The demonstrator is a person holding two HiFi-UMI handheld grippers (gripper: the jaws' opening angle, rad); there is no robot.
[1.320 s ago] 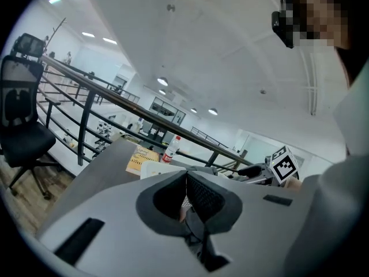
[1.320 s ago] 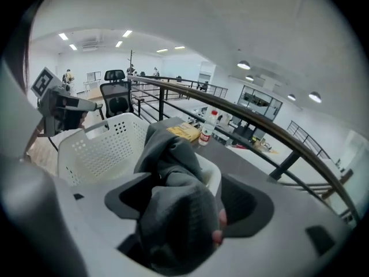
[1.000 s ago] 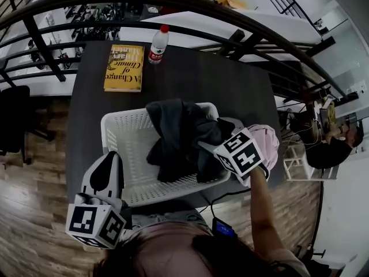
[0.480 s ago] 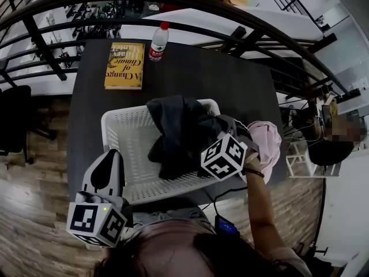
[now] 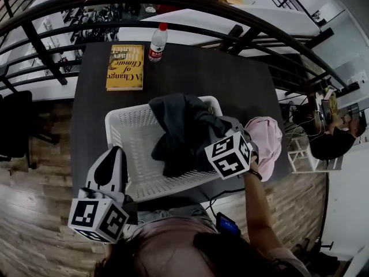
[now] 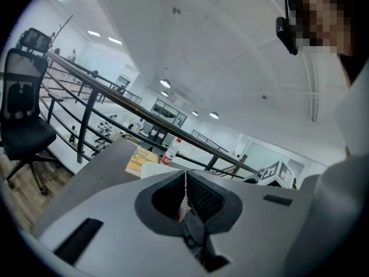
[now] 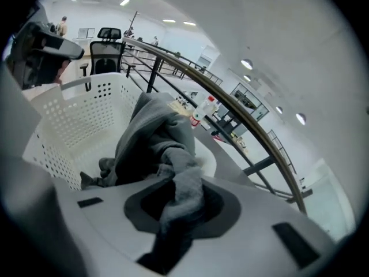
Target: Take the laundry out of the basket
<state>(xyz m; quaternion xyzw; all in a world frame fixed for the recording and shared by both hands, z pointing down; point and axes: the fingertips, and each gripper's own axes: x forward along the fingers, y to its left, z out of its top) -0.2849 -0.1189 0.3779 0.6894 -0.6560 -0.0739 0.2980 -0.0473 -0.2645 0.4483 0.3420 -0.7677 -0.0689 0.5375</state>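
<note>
A white plastic basket (image 5: 124, 126) stands on the dark table (image 5: 190, 74). A dark grey garment (image 5: 181, 128) lies heaped in its right half and over its rim. My right gripper (image 5: 209, 134) points down into that heap; its jaws have just been closing. In the right gripper view, the right gripper (image 7: 181, 195) is shut on a fold of the grey garment (image 7: 155, 131), with the basket (image 7: 69, 114) behind it. A pink garment (image 5: 266, 143) lies on the table right of the basket. My left gripper (image 5: 109, 156) hovers at the basket's near left corner; the left gripper (image 6: 185, 180) is shut and holds nothing.
A yellow book (image 5: 125, 67) and a plastic water bottle (image 5: 157, 42) lie at the table's far side. A dark curved railing (image 5: 230, 22) runs behind the table. A person sits at the far right (image 5: 337, 140). A wooden floor (image 5: 34, 172) lies to the left.
The right gripper has swung left from the pink garment to the dark garment in the basket and tipped downward, and its jaws have closed on the cloth. The left gripper has stayed put.
</note>
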